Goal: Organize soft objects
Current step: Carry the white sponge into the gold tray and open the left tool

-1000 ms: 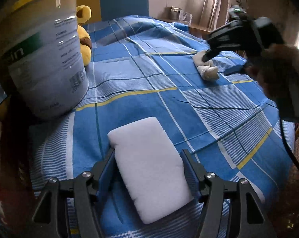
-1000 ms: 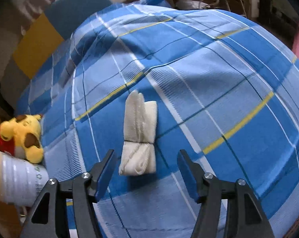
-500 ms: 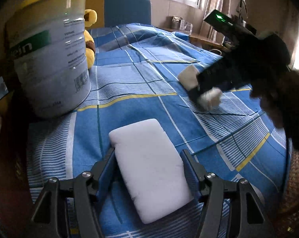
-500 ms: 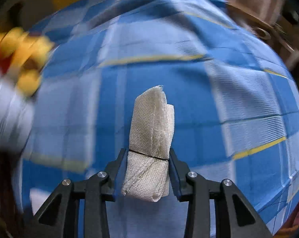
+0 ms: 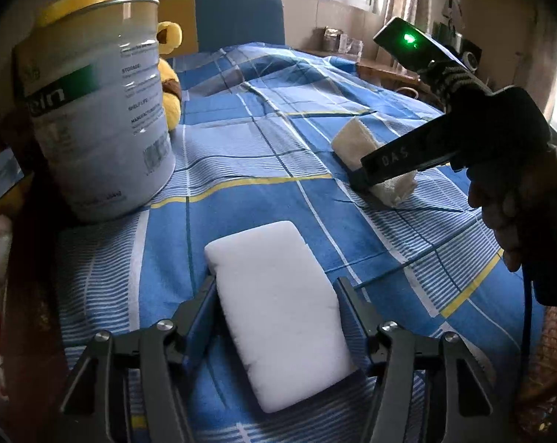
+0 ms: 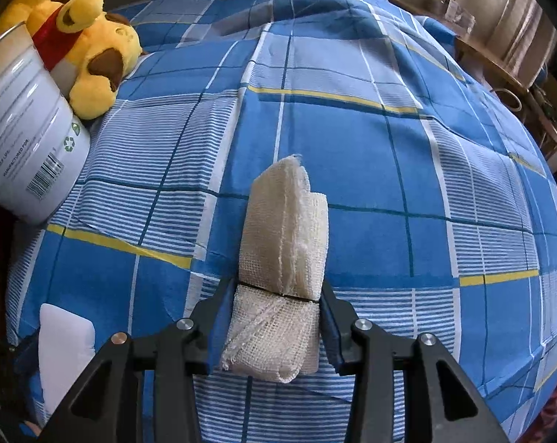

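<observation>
A white sponge (image 5: 278,302) lies flat on the blue checked bedspread (image 5: 260,140). My left gripper (image 5: 275,282) straddles it, jaws closing, both pads against its long sides. The sponge's corner (image 6: 66,347) also shows at the lower left of the right wrist view. A cream gauze roll (image 6: 284,229), tied by a dark band, sits between the pads of my right gripper (image 6: 277,285). They pinch it near its lower end, though the jaws are easing slightly open. In the left wrist view the right gripper (image 5: 367,181) reaches down onto the gauze roll (image 5: 352,138), low on the bedspread.
A tall white tin can (image 5: 97,110) stands at the left, also visible as the tin can (image 6: 23,129) in the right wrist view. A yellow plush bear (image 6: 90,48) lies behind it. A person's hand (image 5: 507,199) holds the right gripper. A blue chair back and a cluttered window shelf lie beyond the bed.
The right gripper came down over the gauze roll, closed on it and rolled its wrist, and it now sits nearer the sponge. The left gripper stayed around the sponge.
</observation>
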Motion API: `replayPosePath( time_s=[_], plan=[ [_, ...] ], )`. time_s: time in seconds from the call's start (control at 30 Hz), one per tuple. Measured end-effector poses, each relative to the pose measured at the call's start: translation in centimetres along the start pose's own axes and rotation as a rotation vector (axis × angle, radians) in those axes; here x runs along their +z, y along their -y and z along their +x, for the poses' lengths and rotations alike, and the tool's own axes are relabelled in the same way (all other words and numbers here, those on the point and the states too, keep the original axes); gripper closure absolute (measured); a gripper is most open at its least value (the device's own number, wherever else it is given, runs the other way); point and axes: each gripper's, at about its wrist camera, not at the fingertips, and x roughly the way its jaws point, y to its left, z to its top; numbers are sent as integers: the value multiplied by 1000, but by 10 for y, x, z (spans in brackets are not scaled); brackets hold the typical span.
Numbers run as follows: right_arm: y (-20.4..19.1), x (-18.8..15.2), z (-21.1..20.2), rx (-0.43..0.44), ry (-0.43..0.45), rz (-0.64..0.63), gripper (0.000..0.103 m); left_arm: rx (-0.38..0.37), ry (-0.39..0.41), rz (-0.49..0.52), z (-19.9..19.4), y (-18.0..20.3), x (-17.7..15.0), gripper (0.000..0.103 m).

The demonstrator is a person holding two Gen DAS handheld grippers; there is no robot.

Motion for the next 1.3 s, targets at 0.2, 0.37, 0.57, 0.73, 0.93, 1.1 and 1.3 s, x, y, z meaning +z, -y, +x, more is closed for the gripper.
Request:
replayPosePath(
  time_s=[0.2,0.37,0.57,0.73,0.93,1.1,1.3],
  plan=[
    [-2,3,0,-4,9,-15,60,21,22,-21,-28,-8,5,42],
    [-8,2,-1,-17,22,-38,60,42,67,-58,-59,-21,11,42],
    [-6,9,3,-20,24,-48,60,95,137,-101,-99,-41,16,42],
    [-3,5,-4,-32,31,-68,60,162,162,-159,-124,-69,14,42],
    [-3,1,-8,-41,39,-82,60,222,179,-220,-145,-99,8,42],
    [-4,1,-9,-44,41,-87,60,260,188,-269,-159,-121,1,42],
    [-4,1,-9,-45,43,-90,60,314,186,-310,-171,-145,-11,41]
  ],
)
